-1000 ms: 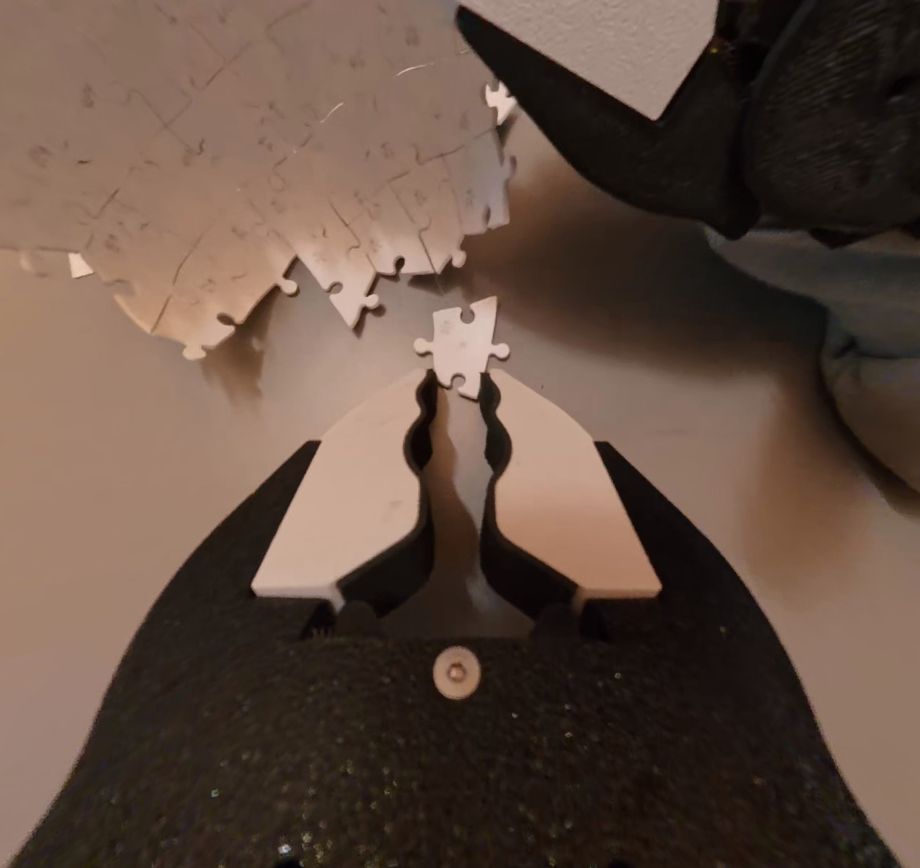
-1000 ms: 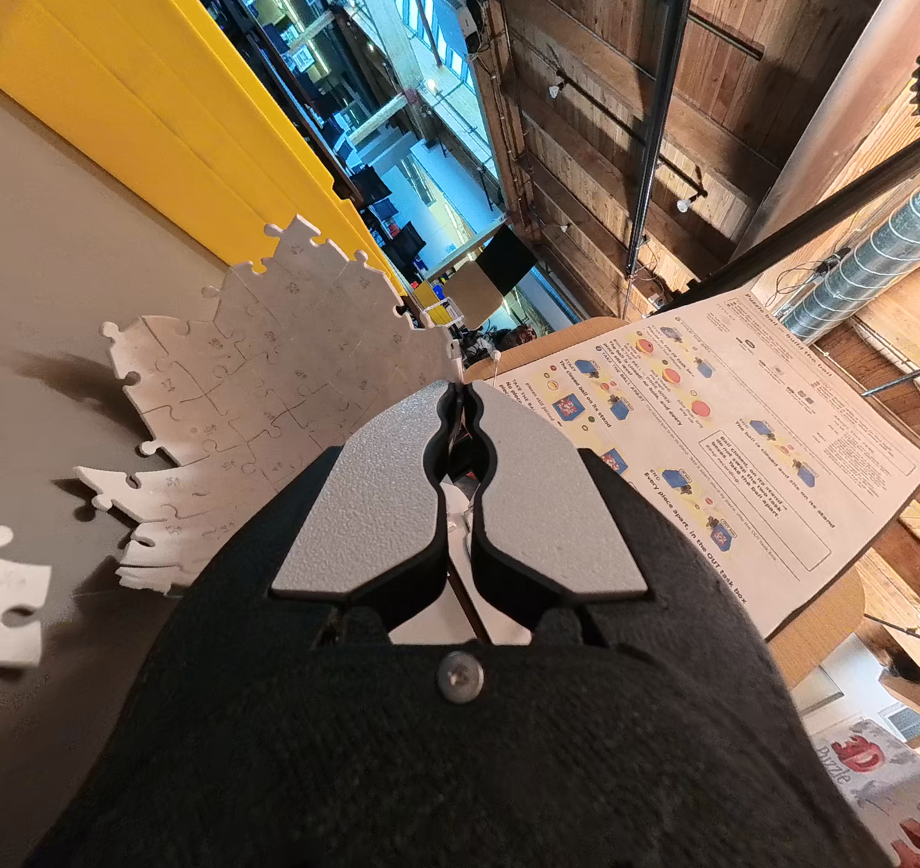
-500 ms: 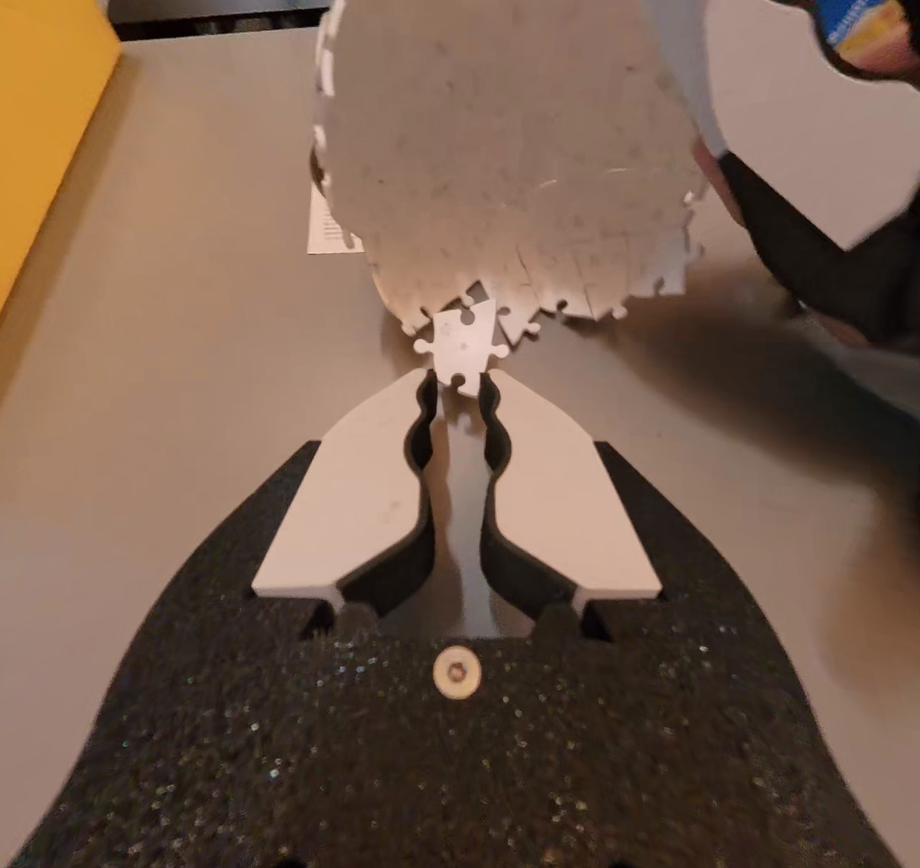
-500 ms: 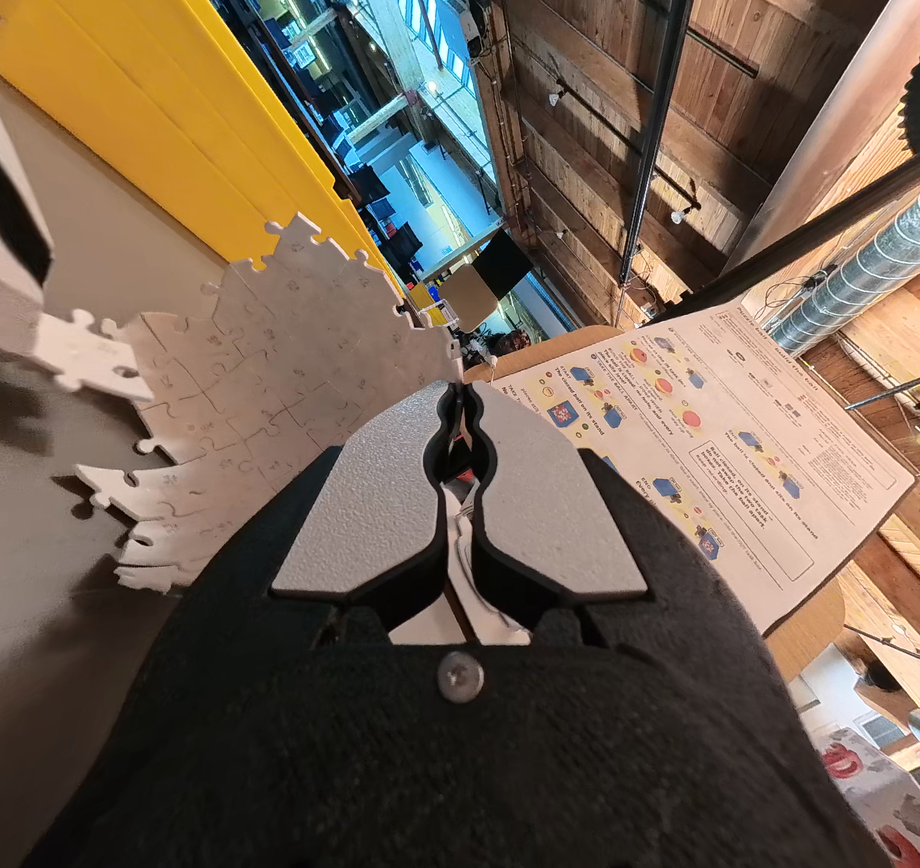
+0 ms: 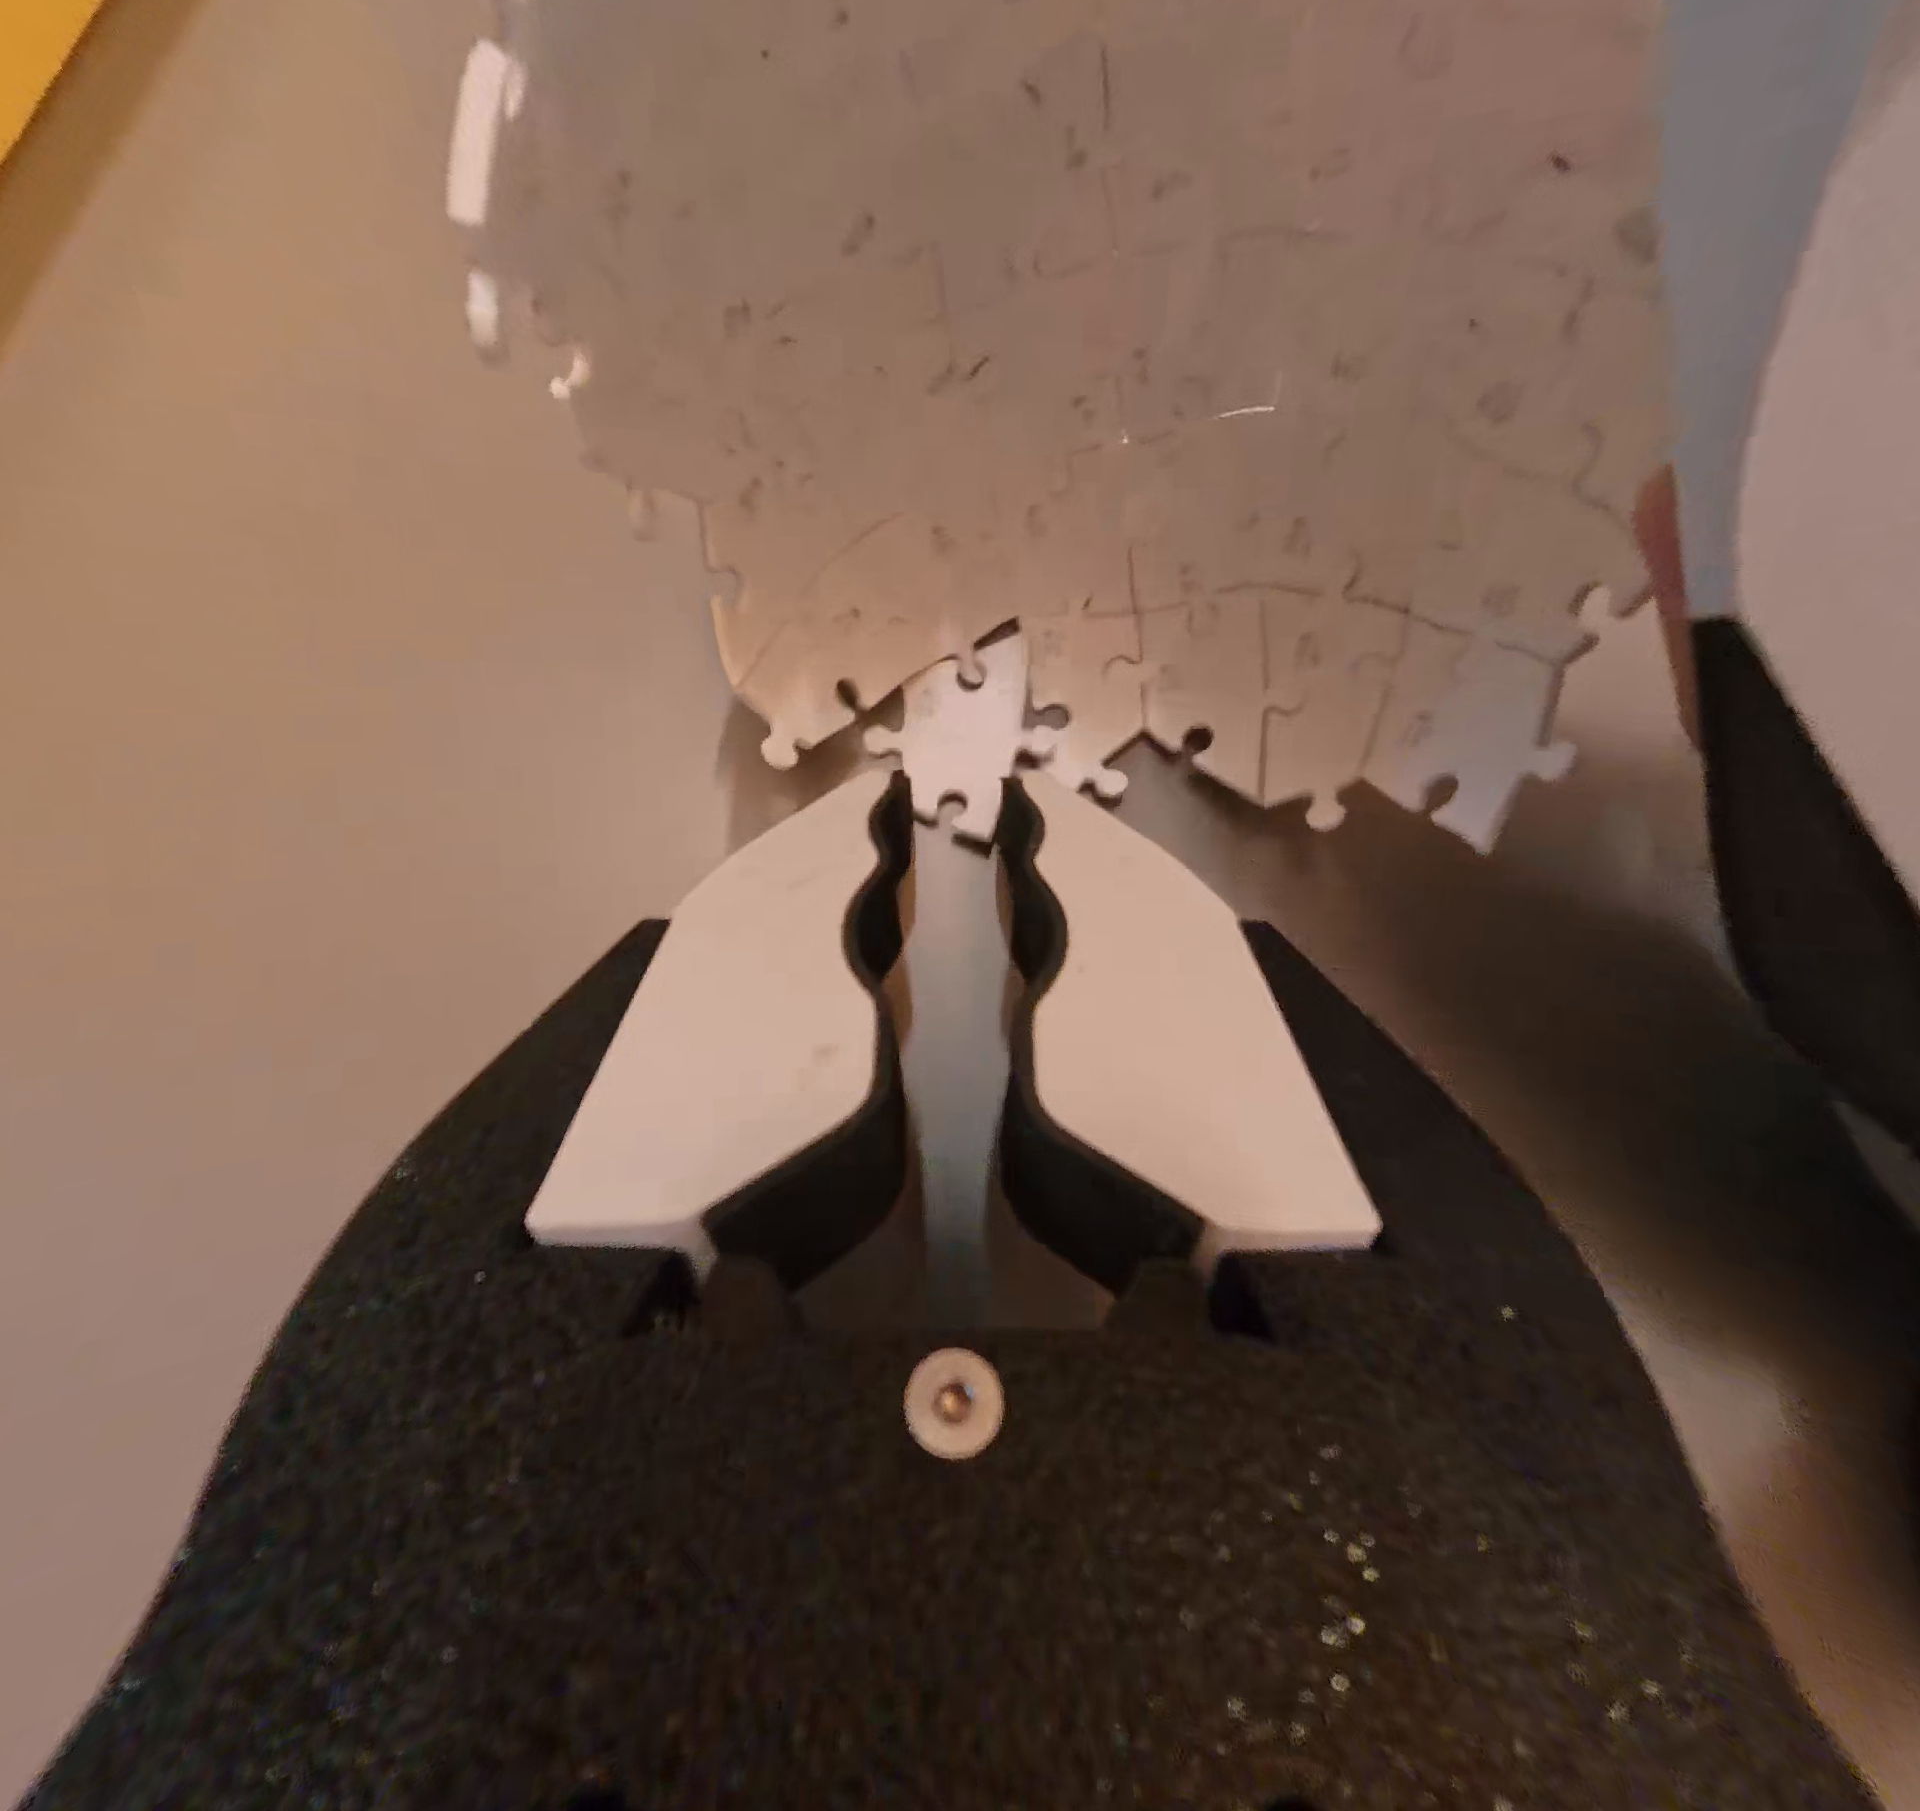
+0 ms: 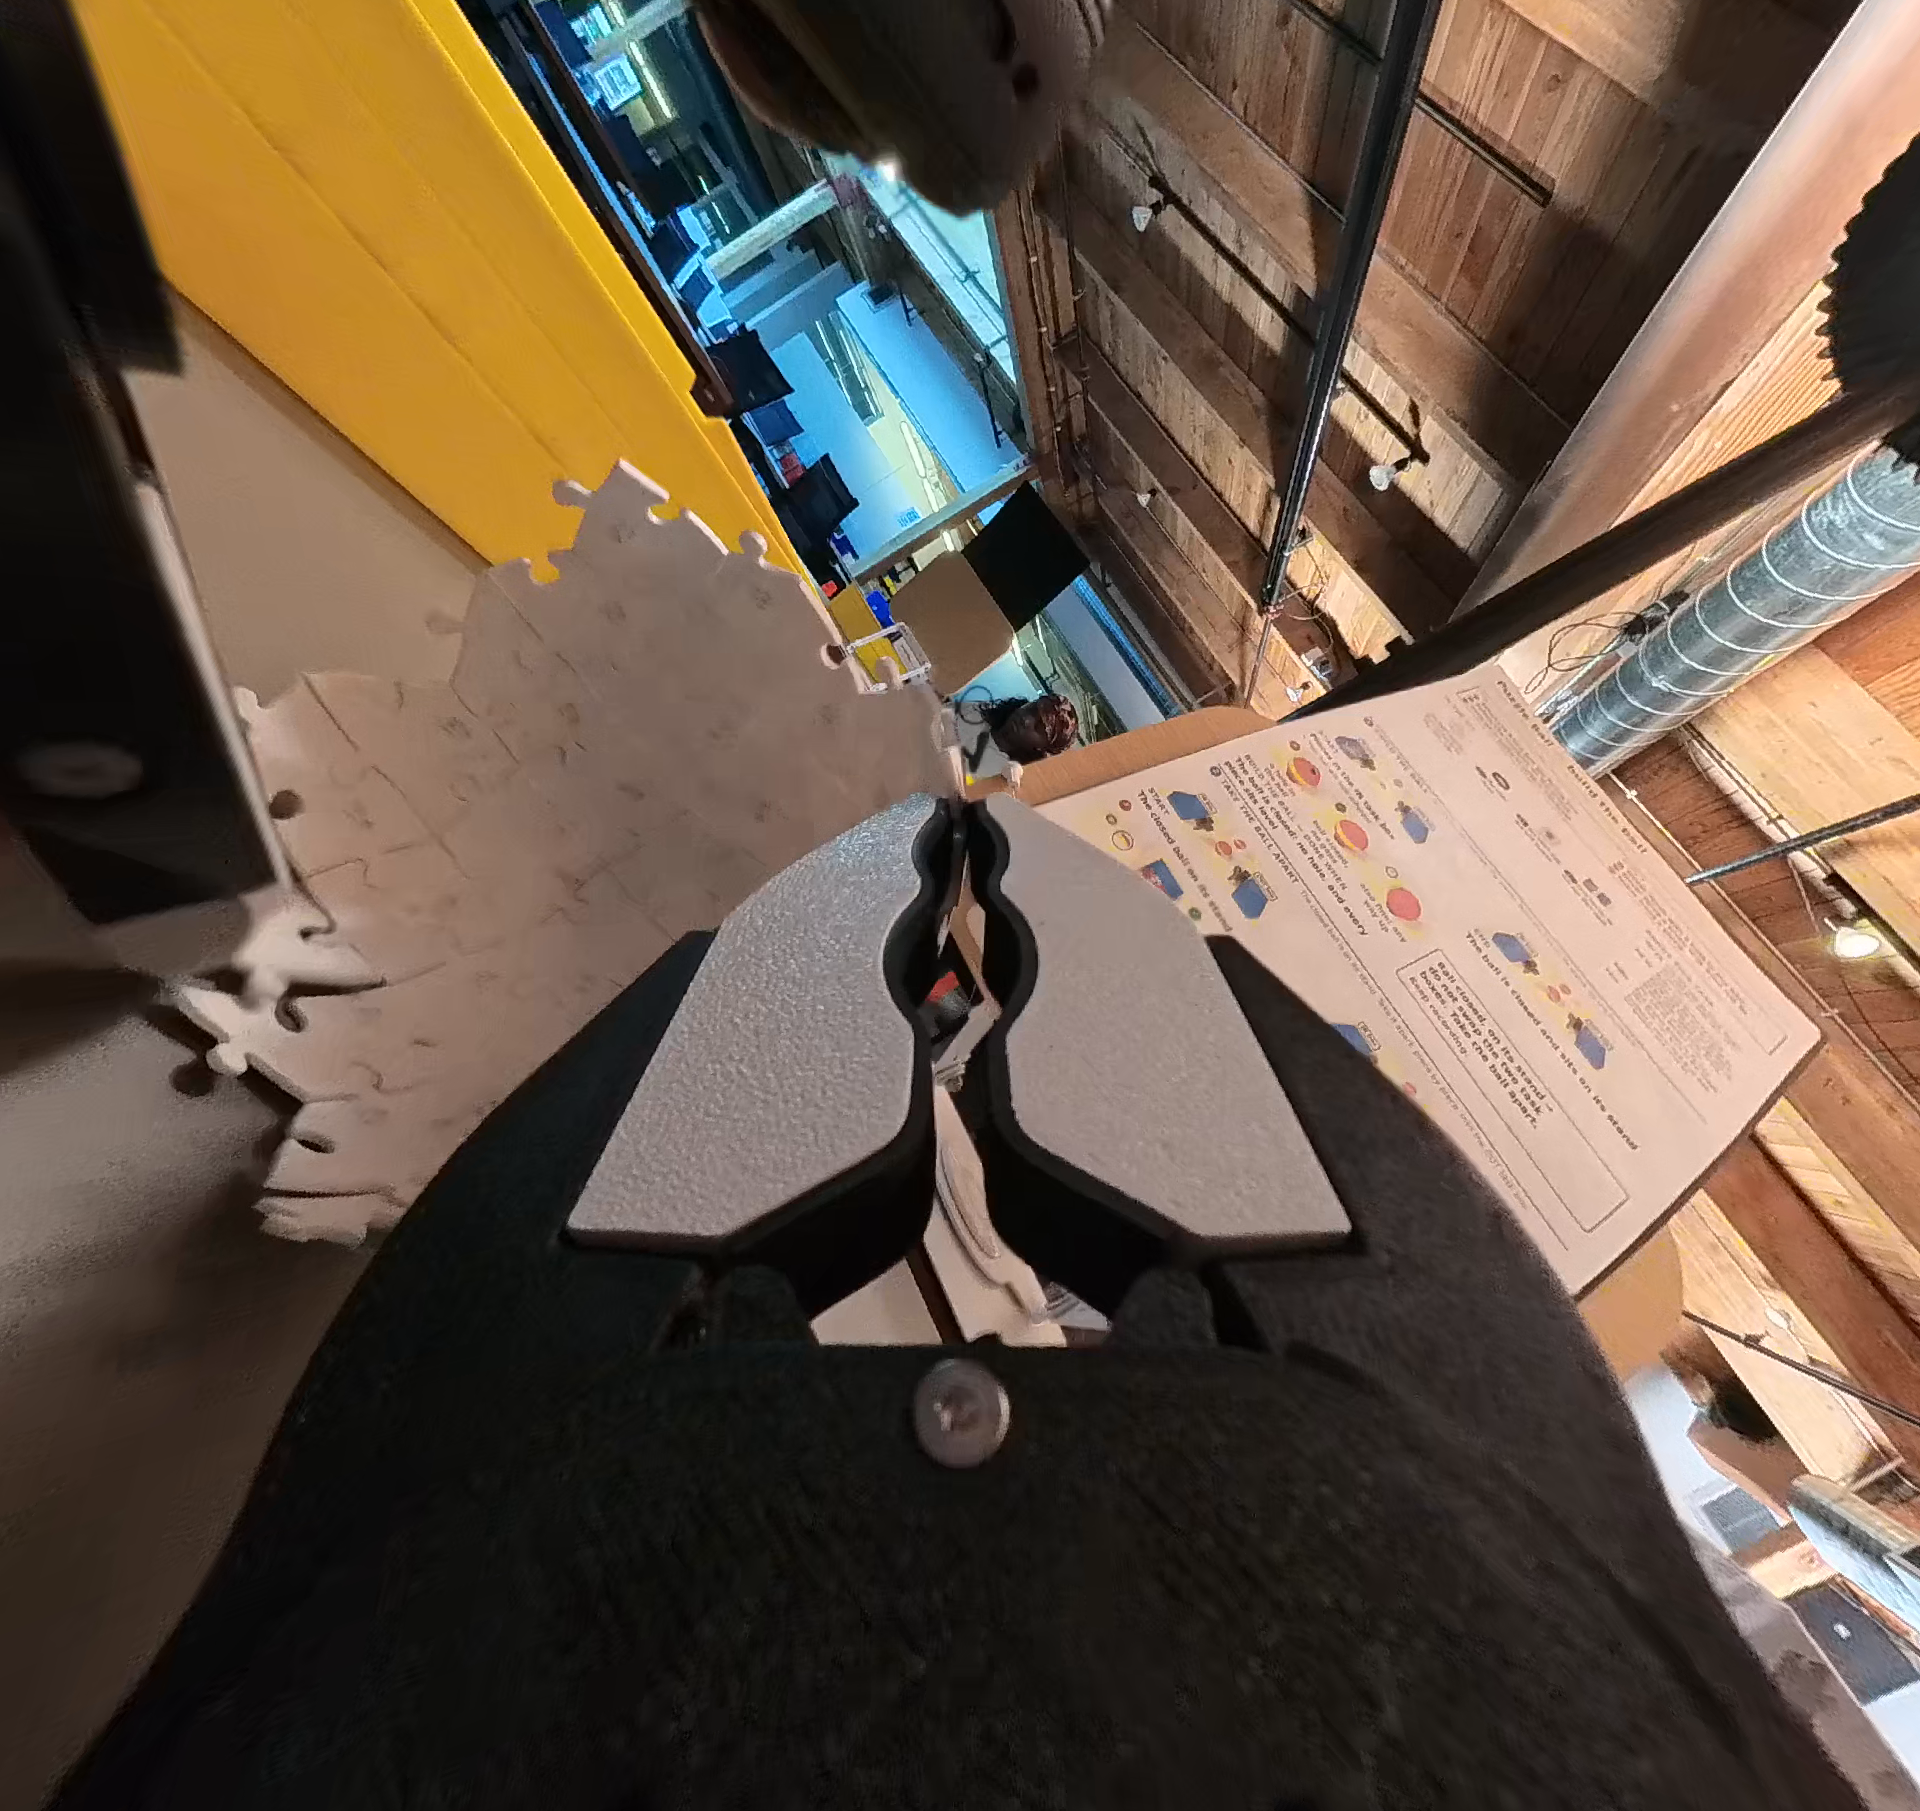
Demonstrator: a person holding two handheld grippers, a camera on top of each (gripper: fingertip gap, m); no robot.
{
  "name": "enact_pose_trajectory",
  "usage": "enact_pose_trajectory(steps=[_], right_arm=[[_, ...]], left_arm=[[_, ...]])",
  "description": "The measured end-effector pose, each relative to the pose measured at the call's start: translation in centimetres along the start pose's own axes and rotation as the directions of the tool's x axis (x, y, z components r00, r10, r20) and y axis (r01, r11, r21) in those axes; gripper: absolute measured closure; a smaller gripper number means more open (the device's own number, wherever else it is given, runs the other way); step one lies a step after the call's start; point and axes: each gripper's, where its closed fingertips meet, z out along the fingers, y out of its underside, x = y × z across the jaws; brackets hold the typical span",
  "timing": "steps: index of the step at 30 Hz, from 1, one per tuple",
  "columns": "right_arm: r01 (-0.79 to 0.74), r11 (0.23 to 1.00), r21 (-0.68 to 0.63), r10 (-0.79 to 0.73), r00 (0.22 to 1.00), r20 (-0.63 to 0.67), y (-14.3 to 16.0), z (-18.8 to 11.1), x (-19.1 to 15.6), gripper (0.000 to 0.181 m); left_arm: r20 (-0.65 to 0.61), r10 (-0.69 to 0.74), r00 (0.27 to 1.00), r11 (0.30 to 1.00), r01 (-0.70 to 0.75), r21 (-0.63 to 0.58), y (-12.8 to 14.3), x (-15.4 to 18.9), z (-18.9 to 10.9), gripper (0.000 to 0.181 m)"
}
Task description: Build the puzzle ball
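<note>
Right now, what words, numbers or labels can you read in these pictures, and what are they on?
On the instruction sheet: printed text beside coloured pictures; I do not copy its wording.
On the puzzle shell: faint marks on the piece backs, too blurred to read.
On the loose piece in the left gripper: one faint mark, unreadable.

Under my left tongs lies a plain beige tabletop (image 5: 260,722), with a yellow panel (image 6: 343,234) rising along its far edge. Beyond my right tongs run a dark wooden plank ceiling (image 6: 1507,151), a black rail with small spotlights (image 6: 1340,275) and a ribbed silver duct (image 6: 1745,608)
</note>
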Motion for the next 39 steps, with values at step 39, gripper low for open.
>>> enact_pose_trajectory(steps=[39], right_arm=[[-0.154, 0.988, -0.011, 0.154, 0.988, 0.002, -0.9, -1.0, -0.3, 0.177]], left_arm=[[0.032, 0.347, 0.937, 0.937, -0.348, 0.026, -1.7, 0.0, 1.2, 0.181]])
